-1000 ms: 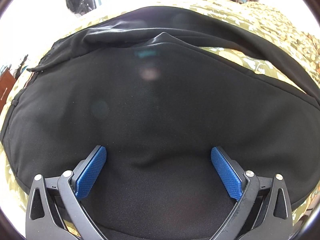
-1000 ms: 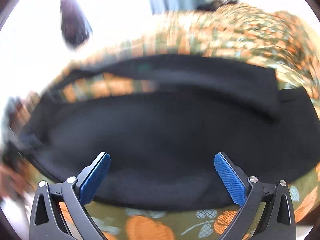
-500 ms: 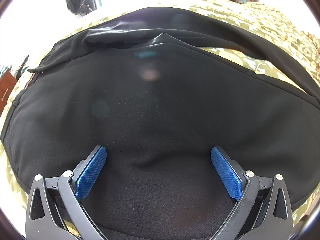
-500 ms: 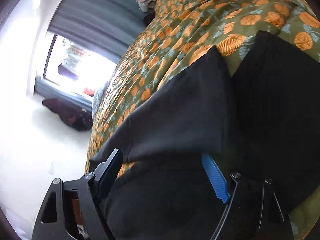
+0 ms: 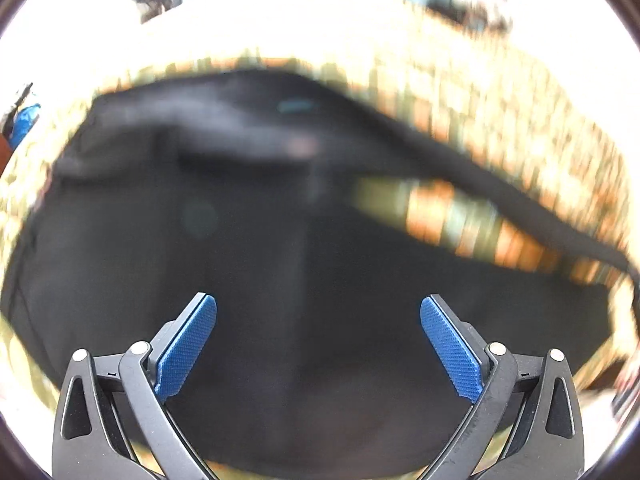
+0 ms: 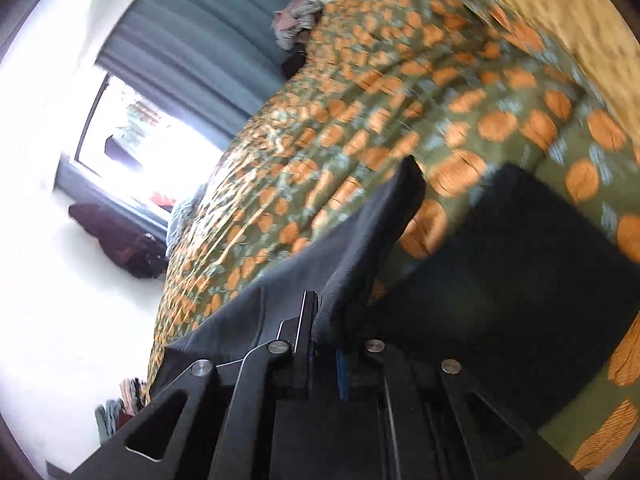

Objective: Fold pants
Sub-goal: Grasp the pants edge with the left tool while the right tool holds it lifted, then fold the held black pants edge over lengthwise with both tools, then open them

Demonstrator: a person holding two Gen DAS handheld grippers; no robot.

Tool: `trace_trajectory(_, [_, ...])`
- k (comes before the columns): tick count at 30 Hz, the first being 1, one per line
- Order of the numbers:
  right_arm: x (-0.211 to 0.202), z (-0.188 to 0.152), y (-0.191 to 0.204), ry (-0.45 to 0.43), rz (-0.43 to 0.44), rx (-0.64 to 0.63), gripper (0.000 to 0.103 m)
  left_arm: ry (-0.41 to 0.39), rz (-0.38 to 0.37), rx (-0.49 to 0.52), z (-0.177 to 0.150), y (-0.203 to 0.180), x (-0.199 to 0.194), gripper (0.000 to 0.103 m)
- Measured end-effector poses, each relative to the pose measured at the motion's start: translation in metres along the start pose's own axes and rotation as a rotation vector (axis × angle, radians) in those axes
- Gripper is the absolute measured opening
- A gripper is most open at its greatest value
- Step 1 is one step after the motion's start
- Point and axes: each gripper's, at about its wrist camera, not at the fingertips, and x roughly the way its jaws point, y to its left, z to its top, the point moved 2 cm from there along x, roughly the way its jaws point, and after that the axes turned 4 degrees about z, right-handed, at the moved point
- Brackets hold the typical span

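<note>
Black pants [image 5: 280, 260] lie spread over a patterned bedspread [image 5: 500, 120]. The left wrist view is blurred. My left gripper [image 5: 318, 302] hangs open above the wide part of the pants, its blue pads [image 5: 188, 344] far apart with nothing between them. In the right wrist view my right gripper [image 6: 316, 304] is rolled onto its side. Its jaws finish closing, and they are shut on the edge of one pant leg [image 6: 360, 240]. That leg is lifted off the bed as a grey-black flap. The other leg [image 6: 520, 280] lies flat to its right.
The green bedspread with orange shapes [image 6: 400, 100] covers the whole bed. Past it are a teal curtain [image 6: 200, 32], a bright window [image 6: 140, 140], a dark bag [image 6: 116, 240] on the floor, and a heap of clothes [image 6: 298, 20].
My right gripper rolled sideways, closed on the pant leg's edge and raised it. My left gripper stayed open and lifted away from the pants, so more bedspread shows.
</note>
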Motion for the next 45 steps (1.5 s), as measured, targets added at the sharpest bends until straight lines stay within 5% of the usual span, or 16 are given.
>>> trace_trajectory(4, [-0.03, 0.011, 0.052, -0.026, 0.079, -0.173, 0.008, -0.022, -0.122, -0.128, 0.094, 0.019, 0.013, 0.102])
trace_trajectory(8, [-0.061, 0.006, 0.092, -0.045, 0.157, -0.266, 0.008, 0.028, -0.092, -0.218, 0.146, 0.029, 0.062, 0.1])
trace_trajectory(12, [-0.09, -0.001, 0.116, -0.054, 0.207, -0.317, 0.008, 0.095, -0.095, -0.241, 0.156, 0.022, 0.097, 0.073])
trace_trajectory(14, [-0.105, -0.002, 0.122, -0.052, 0.227, -0.331, 0.008, 0.125, -0.095, -0.255, 0.155, 0.022, 0.112, 0.047])
trace_trajectory(15, [-0.112, -0.001, 0.122, -0.049, 0.233, -0.339, 0.008, 0.137, -0.106, -0.265, 0.152, 0.022, 0.114, 0.011])
trace_trajectory(16, [-0.12, -0.003, 0.123, -0.045, 0.237, -0.348, 0.008, 0.142, -0.116, -0.28, 0.145, 0.019, 0.112, 0.006])
trace_trajectory(20, [-0.118, 0.0, 0.109, -0.013, 0.192, -0.372, 0.008, 0.021, -0.151, -0.315, 0.131, 0.029, 0.059, 0.004])
trace_trajectory(23, [-0.088, 0.018, 0.083, 0.018, 0.178, -0.299, 0.008, -0.209, -0.152, -0.284, 0.119, 0.043, -0.036, 0.005])
trace_trajectory(25, [-0.077, 0.03, 0.082, 0.003, 0.198, -0.289, 0.008, -0.349, -0.136, -0.285, 0.089, 0.058, -0.094, 0.006])
trace_trajectory(27, [-0.07, 0.041, 0.086, -0.005, 0.225, -0.29, 0.008, -0.389, -0.102, -0.315, 0.039, 0.072, -0.12, 0.007])
trace_trajectory(30, [-0.065, 0.046, 0.071, 0.002, 0.196, -0.274, 0.008, -0.259, -0.029, -0.312, -0.037, 0.067, -0.082, 0.007])
trace_trajectory(34, [-0.041, 0.027, 0.0, 0.121, 0.017, -0.215, 0.008, -0.052, -0.025, -0.343, -0.095, 0.059, -0.011, 0.007])
trace_trajectory(38, [-0.02, -0.002, -0.055, 0.271, -0.179, -0.196, 0.008, -0.052, -0.034, -0.35, -0.098, 0.054, -0.007, 0.007])
trace_trajectory(45, [-0.045, -0.007, -0.071, 0.19, -0.246, -0.172, 0.008, -0.045, -0.04, -0.283, -0.1, 0.035, -0.015, 0.009])
